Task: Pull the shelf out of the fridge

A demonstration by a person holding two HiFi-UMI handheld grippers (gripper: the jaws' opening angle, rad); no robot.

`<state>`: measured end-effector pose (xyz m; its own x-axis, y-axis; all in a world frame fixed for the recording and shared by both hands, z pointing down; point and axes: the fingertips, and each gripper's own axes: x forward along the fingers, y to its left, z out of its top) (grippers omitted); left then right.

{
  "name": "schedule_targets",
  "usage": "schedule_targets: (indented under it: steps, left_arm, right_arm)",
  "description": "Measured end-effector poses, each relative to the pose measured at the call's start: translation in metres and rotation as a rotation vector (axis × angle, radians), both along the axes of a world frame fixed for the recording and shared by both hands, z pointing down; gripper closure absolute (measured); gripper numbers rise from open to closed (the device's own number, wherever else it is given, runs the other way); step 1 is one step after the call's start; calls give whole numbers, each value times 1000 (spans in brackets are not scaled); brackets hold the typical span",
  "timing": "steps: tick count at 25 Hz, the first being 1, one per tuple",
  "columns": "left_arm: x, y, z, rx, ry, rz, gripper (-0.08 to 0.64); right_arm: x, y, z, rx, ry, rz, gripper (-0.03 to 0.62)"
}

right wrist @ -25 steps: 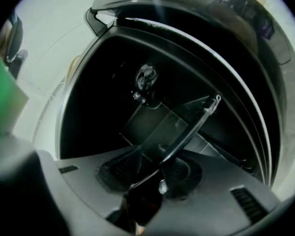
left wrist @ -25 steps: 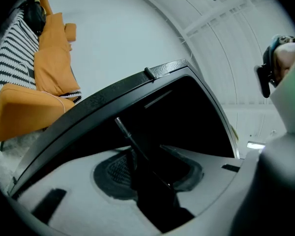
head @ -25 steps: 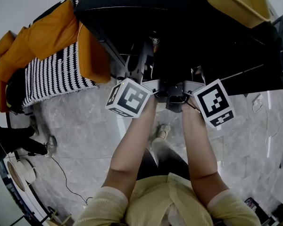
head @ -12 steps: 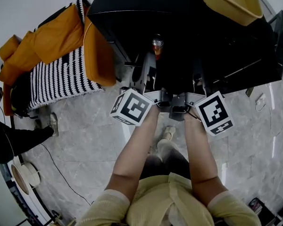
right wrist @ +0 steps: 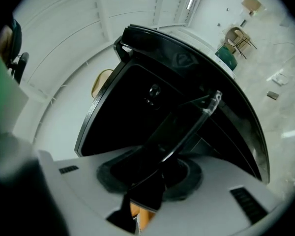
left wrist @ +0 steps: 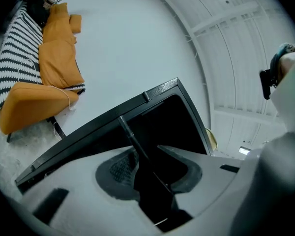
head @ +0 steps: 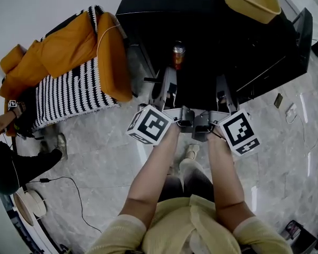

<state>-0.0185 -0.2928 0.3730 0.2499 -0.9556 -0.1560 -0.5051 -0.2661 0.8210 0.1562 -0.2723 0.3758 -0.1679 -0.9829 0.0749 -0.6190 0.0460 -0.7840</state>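
Head view: left tongs, just closing, and right tongs are gripping the shelf, drawing it farther from the fridge.

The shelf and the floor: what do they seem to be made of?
Shelf: smooth glass or hard clear plastic, I cannot tell which. Its far edge is see-through and catches the light, while the panel itself looks dark. Floor: polished stone or stone-look tile, judging by the grey veined pattern and the bright reflected streaks.
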Motion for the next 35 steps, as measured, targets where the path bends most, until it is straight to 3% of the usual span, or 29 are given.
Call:
schedule_targets:
  steps: [27,35]
  left_arm:
    - [-13,77,-28,49,20,45,451]
    - [-15,111,-29,32,31,48,451]
  right_arm:
    - [-15,81,-28,74,38,-9,469]
    - [-18,113,-30,68,40,-16,469]
